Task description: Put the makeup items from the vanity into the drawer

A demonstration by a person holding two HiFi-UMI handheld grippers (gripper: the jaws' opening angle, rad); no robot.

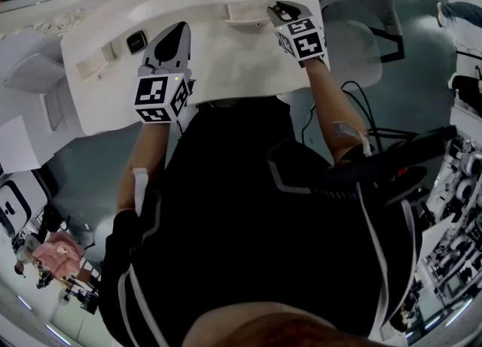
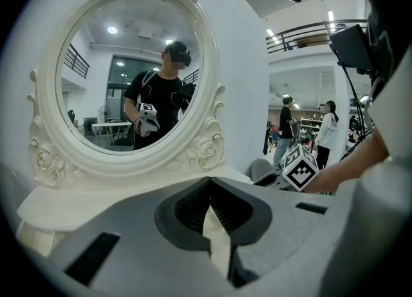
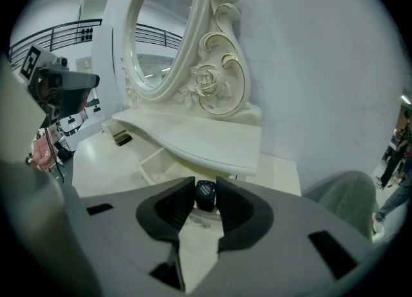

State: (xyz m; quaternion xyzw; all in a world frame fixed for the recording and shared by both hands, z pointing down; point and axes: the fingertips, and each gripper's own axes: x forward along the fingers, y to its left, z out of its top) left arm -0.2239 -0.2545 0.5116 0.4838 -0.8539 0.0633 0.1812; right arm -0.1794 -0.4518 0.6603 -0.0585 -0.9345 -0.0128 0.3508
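White-painted vanity desk (image 1: 226,67) from above, with a raised curved shelf (image 3: 193,138) along its far edge.

Containers:
- Small white open drawer (image 1: 245,13) (image 3: 153,165) under the shelf, toward the desk's right end. Only pale bottom and side walls in view.
- Second small white drawer (image 1: 94,65) toward the desk's left end, also standing open. Interior too small to read.
- Flat black square compact (image 1: 136,41) at the right end of the second drawer. Inside it or beside it on the desk top: not determinable.

Grippers:
- Right gripper (image 1: 280,10) (image 3: 205,187) just beside the right front corner of the open drawer, angled downward. Jaws partly spread and pinching a small black cylindrical makeup jar (image 3: 205,194) at the very fingertips, round cap toward the camera. Contact between jar and desk top not determinable.
- Left gripper (image 1: 175,35) (image 2: 209,189) over the desk's left half, well apart from the right gripper. Jaws pressed together at the tips, empty.

Behind the shelf, oval mirror (image 2: 122,64) in a white carved frame with rose ornaments, reflecting a person in black clothing. Grey padded chair (image 1: 354,44) off the desk's right edge.
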